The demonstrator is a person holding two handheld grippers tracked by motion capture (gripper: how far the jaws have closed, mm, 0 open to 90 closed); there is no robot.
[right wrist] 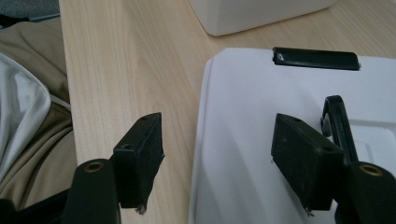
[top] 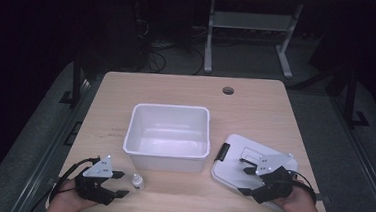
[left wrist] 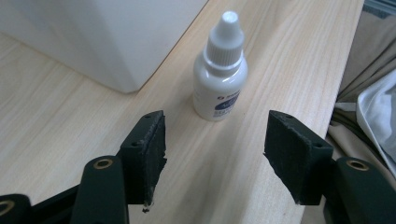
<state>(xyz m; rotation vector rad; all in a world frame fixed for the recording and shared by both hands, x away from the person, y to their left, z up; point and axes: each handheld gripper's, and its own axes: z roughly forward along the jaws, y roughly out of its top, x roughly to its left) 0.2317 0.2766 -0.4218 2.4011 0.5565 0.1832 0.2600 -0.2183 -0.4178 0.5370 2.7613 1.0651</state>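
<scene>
At the near left edge of the pale wooden table [top: 187,88], the left gripper [top: 119,184] sits low with its 2 black jaws parted and nothing between them. Just to its right the small white plastic dropper bottle with a ribbed white cap and blue label [left wrist: 220,74] stands upright on the wood, apart from both pads and a little beyond their tips. It stands just in front of the near left corner of the open white plastic bin [top: 169,136], which sits at the table's centre.

To grip well, the left gripper likely needs to slide forward until the pads flank the bottle's body below the cap, then close squarely so the light bottle does not tip or skid toward the bin wall.

Right of the bin lies the flat white plastic lid with a black latch [top: 232,159]. The right gripper [right wrist: 217,158] hovers over the lid's near edge, its jaws wide apart and holding nothing, one above the lid and one above bare wood.
</scene>
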